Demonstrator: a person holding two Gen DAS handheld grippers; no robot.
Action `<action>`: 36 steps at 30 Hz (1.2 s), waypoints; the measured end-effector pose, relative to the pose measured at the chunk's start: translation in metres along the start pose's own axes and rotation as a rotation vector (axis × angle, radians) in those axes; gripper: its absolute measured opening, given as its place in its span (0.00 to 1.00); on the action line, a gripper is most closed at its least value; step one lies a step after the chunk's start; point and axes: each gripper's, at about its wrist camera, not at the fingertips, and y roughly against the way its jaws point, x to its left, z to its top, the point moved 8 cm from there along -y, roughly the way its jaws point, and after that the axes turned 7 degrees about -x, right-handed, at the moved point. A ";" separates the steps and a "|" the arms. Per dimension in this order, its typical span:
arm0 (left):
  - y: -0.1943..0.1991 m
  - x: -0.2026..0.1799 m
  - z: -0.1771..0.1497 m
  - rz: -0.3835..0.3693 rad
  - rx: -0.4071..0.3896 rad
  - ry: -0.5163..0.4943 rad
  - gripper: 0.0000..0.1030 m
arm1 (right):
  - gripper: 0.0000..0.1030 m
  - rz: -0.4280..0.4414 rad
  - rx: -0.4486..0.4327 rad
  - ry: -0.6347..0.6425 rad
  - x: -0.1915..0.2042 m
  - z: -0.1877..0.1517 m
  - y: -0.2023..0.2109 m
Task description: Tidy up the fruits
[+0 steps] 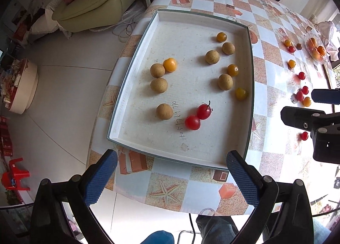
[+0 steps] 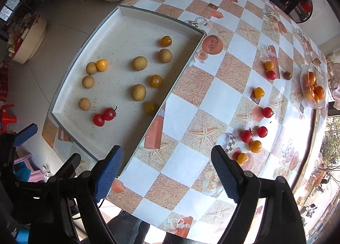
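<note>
Red tomatoes (image 1: 198,116) lie ahead of left gripper (image 1: 170,178).

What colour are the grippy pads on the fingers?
Blue, with a bumpy texture; the right wrist view shows the pads best.

Handwritten digits, roughly "1405176977", run along the tray (image 1: 136,56) floor; partly illegible.

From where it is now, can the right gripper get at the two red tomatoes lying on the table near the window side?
Probably yes. The right gripper is open and holds nothing, and the two red tomatoes lie in the open on the table, with only bare cloth in between.
</note>
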 end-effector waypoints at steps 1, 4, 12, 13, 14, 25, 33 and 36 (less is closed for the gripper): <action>0.001 -0.001 0.000 0.003 -0.001 -0.006 1.00 | 0.85 -0.002 0.003 0.000 0.000 -0.002 0.000; 0.004 -0.001 -0.001 0.004 -0.003 -0.022 1.00 | 0.85 -0.020 0.013 0.011 0.001 -0.007 0.002; 0.008 -0.006 -0.005 0.001 -0.002 -0.046 1.00 | 0.85 -0.027 0.024 0.027 0.006 -0.013 0.003; 0.008 -0.005 -0.005 0.000 -0.001 -0.047 1.00 | 0.85 -0.028 0.022 0.030 0.007 -0.013 0.004; 0.008 -0.005 -0.006 -0.001 -0.001 -0.048 1.00 | 0.85 -0.030 0.020 0.034 0.008 -0.013 0.004; 0.012 -0.007 -0.010 -0.009 -0.003 -0.058 1.00 | 0.85 -0.031 0.017 0.036 0.012 -0.014 0.005; 0.014 -0.008 -0.011 -0.011 -0.008 -0.064 1.00 | 0.85 -0.033 0.008 0.039 0.014 -0.012 0.008; 0.014 -0.008 -0.010 -0.009 -0.009 -0.060 1.00 | 0.85 -0.033 0.005 0.043 0.015 -0.011 0.008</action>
